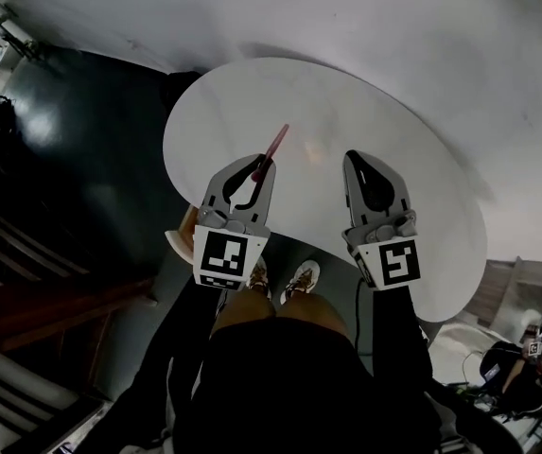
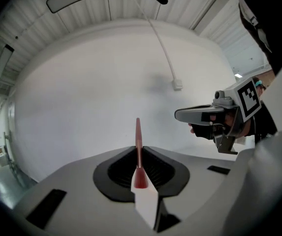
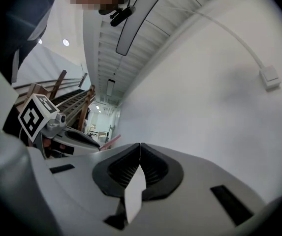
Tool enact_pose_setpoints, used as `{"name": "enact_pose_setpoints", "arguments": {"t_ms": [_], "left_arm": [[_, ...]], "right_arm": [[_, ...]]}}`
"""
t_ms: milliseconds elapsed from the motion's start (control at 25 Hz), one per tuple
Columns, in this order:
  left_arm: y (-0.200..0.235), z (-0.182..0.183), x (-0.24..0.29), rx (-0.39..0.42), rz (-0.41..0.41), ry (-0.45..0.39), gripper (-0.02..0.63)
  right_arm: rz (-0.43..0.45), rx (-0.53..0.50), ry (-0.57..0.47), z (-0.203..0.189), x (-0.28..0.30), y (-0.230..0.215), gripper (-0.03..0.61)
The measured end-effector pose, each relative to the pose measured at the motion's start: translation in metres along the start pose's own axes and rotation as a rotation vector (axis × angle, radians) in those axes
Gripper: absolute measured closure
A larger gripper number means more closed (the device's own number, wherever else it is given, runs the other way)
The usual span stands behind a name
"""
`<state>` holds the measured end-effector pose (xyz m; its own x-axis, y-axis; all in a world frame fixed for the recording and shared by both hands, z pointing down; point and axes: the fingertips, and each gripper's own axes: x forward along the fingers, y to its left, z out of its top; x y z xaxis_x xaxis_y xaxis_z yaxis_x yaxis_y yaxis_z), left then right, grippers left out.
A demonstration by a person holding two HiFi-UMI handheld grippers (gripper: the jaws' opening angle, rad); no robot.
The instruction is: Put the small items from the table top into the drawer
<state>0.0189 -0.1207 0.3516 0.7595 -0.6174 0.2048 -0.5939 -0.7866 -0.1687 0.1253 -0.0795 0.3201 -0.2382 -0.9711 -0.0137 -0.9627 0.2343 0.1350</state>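
1. Fingers (image 2: pixel 115 172) of the left gripper (image 2: pixel 138 151) are nearly together, pinching a thin red-pink stick (image 2: pixel 138 134) low on its length. Its lower end is hidden between the black ribbed pads.
2. That stick stands out past the jaw tips, held above the white rounded table top (image 1: pixel 393 121) and clear of it. In the head view it slants away to the far right (image 1: pixel 275 146). What kind of small item it is cannot be made out.
3. Just to the right, the right gripper (image 3: pixel 140 150) has its fingers (image 3: pixel 156 170) pressed together with nothing between them. It hangs over the table's near edge (image 1: pixel 352 159), beside the left gripper (image 1: pixel 262 166) and apart from it.
4. At the table's near left rim, a tan-edged piece (image 1: pixel 182 233) shows under the top. The left gripper's marker cube covers most of it, so its shape is unclear.
5. Below the grippers, the person's two shoes (image 1: pixel 303 277) show on the dark floor, partly hidden by the knees.
6. Beyond the table stands a plain white wall (image 2: pixel 81 107) with a small white box on a cable (image 2: pixel 177 85).
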Motion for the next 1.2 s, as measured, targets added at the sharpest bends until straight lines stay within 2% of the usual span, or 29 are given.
{"name": "enact_pose_setpoints", "arguments": {"t_ms": [320, 520, 640, 760, 960, 1200], "left_arm": [[0.093, -0.028, -0.084, -0.02, 0.157, 0.011, 0.56], [0.132, -0.046, -0.121, -0.037, 0.238, 0.034, 0.56], [0.144, -0.068, -0.136, -0.056, 0.261, 0.083, 0.56], [0.136, -0.113, -0.142, -0.082, 0.226, 0.171, 0.56], [0.101, -0.22, -0.143, -0.102, 0.146, 0.402, 0.56], [0.064, -0.296, -0.148, -0.066, 0.023, 0.557, 0.56]], "right_arm": [[0.186, 0.019, -0.037, 0.013, 0.078, 0.106, 0.551], [0.28, 0.016, -0.041, 0.017, 0.111, 0.159, 0.551], [0.318, 0.013, -0.037, 0.018, 0.122, 0.183, 0.551], [0.331, 0.011, -0.028, 0.015, 0.128, 0.194, 0.551], [0.317, 0.015, 0.018, -0.009, 0.133, 0.192, 0.551], [0.282, 0.022, 0.09, -0.031, 0.128, 0.186, 0.551]]}}
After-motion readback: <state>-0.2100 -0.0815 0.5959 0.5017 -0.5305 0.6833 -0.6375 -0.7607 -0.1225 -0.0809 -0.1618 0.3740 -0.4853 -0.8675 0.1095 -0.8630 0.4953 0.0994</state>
